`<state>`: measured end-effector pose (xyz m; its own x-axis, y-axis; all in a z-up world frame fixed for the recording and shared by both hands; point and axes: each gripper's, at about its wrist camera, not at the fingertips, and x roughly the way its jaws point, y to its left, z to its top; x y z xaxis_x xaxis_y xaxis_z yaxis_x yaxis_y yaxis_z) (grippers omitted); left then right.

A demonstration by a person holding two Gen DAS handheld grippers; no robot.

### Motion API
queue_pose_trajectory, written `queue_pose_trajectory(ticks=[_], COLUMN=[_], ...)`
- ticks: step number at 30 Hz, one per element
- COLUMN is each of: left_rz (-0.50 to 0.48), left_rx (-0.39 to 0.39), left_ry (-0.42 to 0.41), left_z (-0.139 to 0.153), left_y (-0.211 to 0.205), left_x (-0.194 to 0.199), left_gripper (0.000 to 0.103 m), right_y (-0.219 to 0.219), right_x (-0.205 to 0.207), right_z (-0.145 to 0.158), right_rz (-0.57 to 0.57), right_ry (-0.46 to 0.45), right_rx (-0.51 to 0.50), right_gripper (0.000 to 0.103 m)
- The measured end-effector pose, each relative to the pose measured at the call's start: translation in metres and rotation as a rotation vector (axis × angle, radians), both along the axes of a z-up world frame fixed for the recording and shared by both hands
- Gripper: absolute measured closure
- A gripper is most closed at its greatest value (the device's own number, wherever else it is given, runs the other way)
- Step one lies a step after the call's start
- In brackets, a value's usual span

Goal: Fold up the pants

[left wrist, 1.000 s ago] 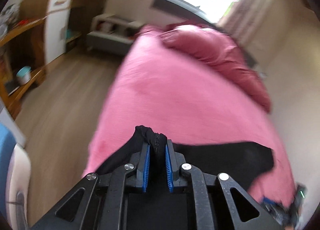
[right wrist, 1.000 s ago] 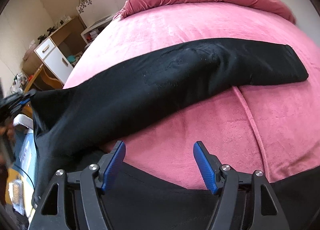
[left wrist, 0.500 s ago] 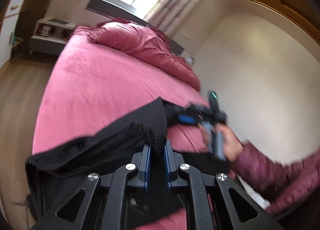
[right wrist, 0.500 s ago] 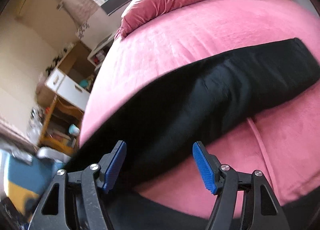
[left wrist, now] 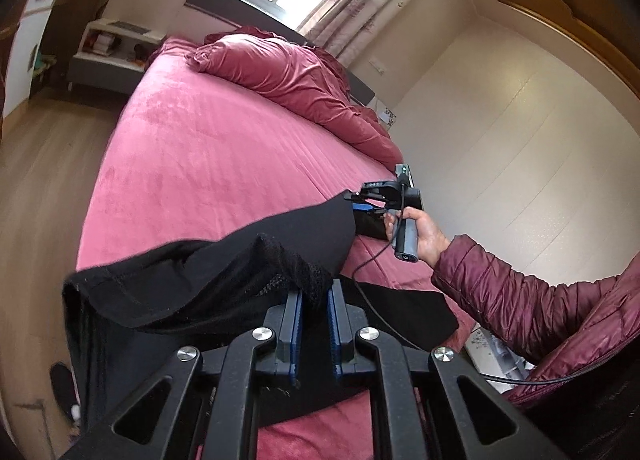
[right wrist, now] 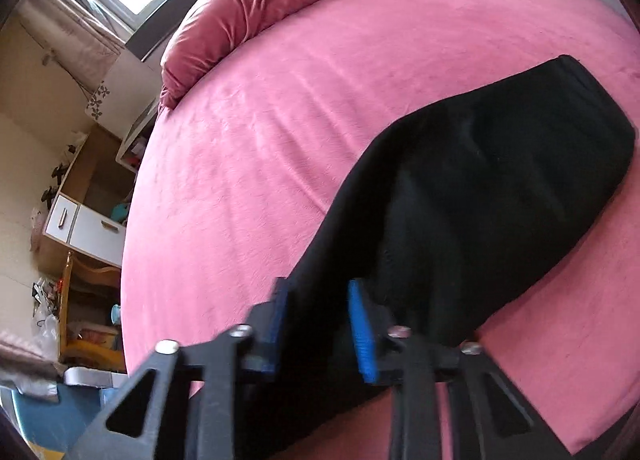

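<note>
The left gripper (left wrist: pixel 313 300) is clamped tight on a bunched edge of the black pants (left wrist: pixel 224 272), lifting that end off the pink bed (left wrist: pixel 208 164) so the cloth can be carried over into a fold. The right gripper (right wrist: pixel 316 300) straddles the leg fabric with its jaws partly open, apparently closing to share the load; the far leg end lies flat.
</note>
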<state>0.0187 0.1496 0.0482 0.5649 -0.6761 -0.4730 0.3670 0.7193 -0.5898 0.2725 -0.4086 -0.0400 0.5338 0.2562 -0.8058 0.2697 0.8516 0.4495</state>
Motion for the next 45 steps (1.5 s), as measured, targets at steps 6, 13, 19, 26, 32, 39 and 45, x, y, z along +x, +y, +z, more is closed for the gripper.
queue_pose_trajectory(ticks=[6,13,19,26,32,39,45], left_rz=[0.056,0.276,0.279,0.231,0.158,0.191,0.212], left_rx=[0.062,0.159,0.213,0.179,0.100,0.097,0.194], left_ry=[-0.015,-0.012,-0.039,-0.066,-0.138,-0.008,0.123], left_z=[0.011,0.034,0.044,0.042,0.053,0.020,-0.010], left_y=[0.015,0.058,0.056,0.046,0.048,0.063,0.057], left_x=[0.019,0.108,0.127,0.083,0.020,0.005,0.025], left_gripper=[0.092,0.093,0.093,0.093,0.102,0.101,0.063], right_y=[-0.008,-0.012,-0.016,-0.031,-0.011,0.018,0.048], right_x=[0.011,-0.026,-0.096,-0.092,-0.052,-0.006,0.004], right_z=[0.010,0.070,0.098,0.046,0.039,0.020,0.013], right_rz=[0.053,0.099,0.169,0.146,0.108,0.025,0.102], right_ry=[-0.020,-0.200,-0.279,-0.122,-0.116,-0.013,0.004], right_rx=[-0.025,-0.014,0.017,0.080,0.152,0.109,0.054], right_gripper=[0.098,0.103,0.103,0.072,0.030,0.030,0.030])
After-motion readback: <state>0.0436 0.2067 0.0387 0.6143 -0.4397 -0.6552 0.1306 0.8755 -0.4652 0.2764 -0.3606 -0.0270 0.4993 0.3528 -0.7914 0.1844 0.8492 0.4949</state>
